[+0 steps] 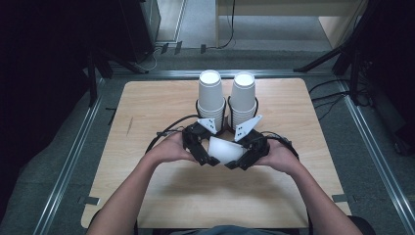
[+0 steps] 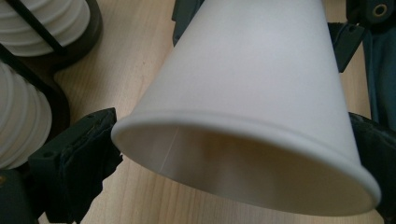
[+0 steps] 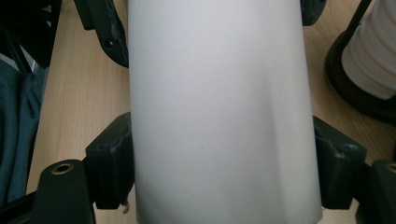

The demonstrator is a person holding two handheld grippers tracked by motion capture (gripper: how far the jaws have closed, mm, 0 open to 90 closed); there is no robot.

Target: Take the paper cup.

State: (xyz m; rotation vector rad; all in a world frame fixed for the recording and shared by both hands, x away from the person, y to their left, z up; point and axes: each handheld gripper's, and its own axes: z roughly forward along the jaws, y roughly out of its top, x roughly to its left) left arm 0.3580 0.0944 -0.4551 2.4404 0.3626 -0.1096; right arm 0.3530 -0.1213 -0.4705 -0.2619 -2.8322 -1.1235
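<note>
1. Lying on its side between the two grippers, a white paper cup [image 1: 224, 150] sits low over the wooden table [image 1: 147, 107], around the middle of the table and a little toward its near edge.
2. The left gripper [image 1: 209, 160] takes the cup's wide, open end. In the left gripper view the rim [image 2: 243, 158] spans the whole gap between the two black jaws, which stand as wide as they go. The left pad [image 2: 88, 154] meets the rim at its edge; whether the jaws press on the cup or merely bracket it cannot be told.
3. The right gripper [image 1: 234, 165] takes the narrower part of the cup. In the right gripper view the cup wall [image 3: 219, 112] runs up between the jaws, and both pads [image 3: 114, 163] lie flat against its sides, so this gripper is clenched on the cup.
4. The cup's long axis runs roughly level, from left to right across the table as the high view shows it. Its mouth faces the person's left hand [image 1: 169, 149] and its base points toward the right hand [image 1: 279, 155].
5. Behind the grippers, toward the table's far edge, two stacks of white cups stand upright side by side in dark wire holders: the left stack [image 1: 210, 95] and the right stack [image 1: 243, 98]. The held cup lies just in front of them, apart from both.
</note>
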